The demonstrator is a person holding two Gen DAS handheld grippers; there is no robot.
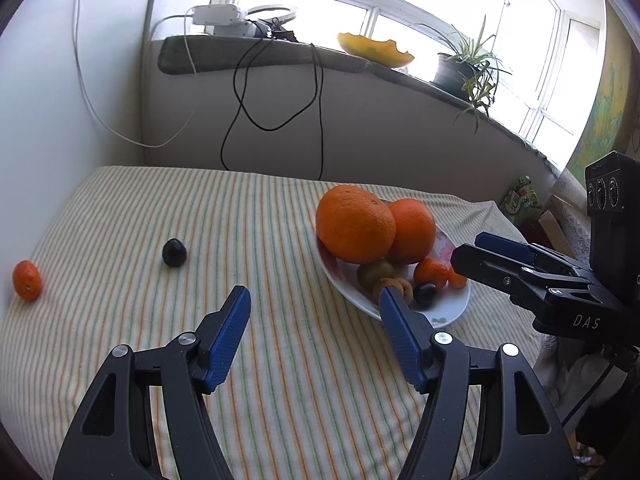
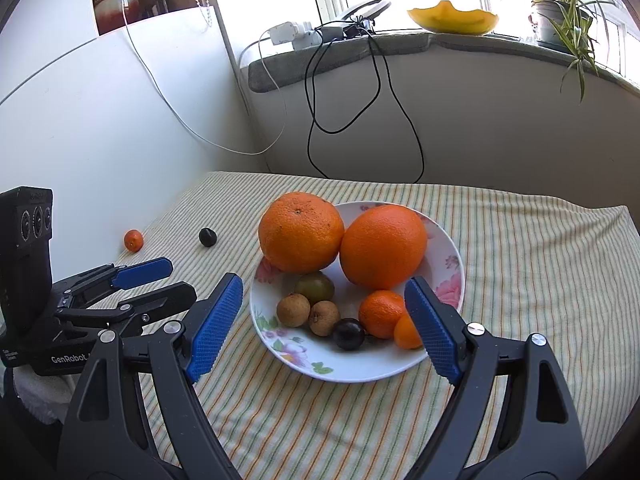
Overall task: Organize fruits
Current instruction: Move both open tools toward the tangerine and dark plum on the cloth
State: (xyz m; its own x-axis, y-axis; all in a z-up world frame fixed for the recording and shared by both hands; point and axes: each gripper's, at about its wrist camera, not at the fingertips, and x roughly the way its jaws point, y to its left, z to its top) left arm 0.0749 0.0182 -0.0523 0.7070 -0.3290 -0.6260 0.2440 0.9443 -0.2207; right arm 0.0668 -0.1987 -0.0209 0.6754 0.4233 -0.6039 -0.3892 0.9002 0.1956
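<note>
A white floral plate point(image 2: 448, 276) point(image 1: 452, 312) on the striped cloth holds two big oranges point(image 2: 302, 232) point(image 1: 354, 224), a mandarin point(image 2: 380, 314), a green fruit, two brown longans, a dark plum point(image 2: 349, 334) and a small orange fruit. A loose mandarin point(image 1: 27, 281) point(image 2: 133, 240) and a dark fruit point(image 1: 174, 252) point(image 2: 208, 237) lie on the cloth far left. My left gripper point(image 1: 314, 300) is open and empty, left of the plate. My right gripper point(image 2: 324, 292) is open and empty, just above the plate's near side.
The striped cloth point(image 1: 280, 380) covers the table. A white wall point(image 2: 100, 120) runs along the left. Cables point(image 1: 280, 92) hang from the windowsill, which carries a power strip, a yellow bowl point(image 2: 452, 18) and a potted plant point(image 1: 468, 68).
</note>
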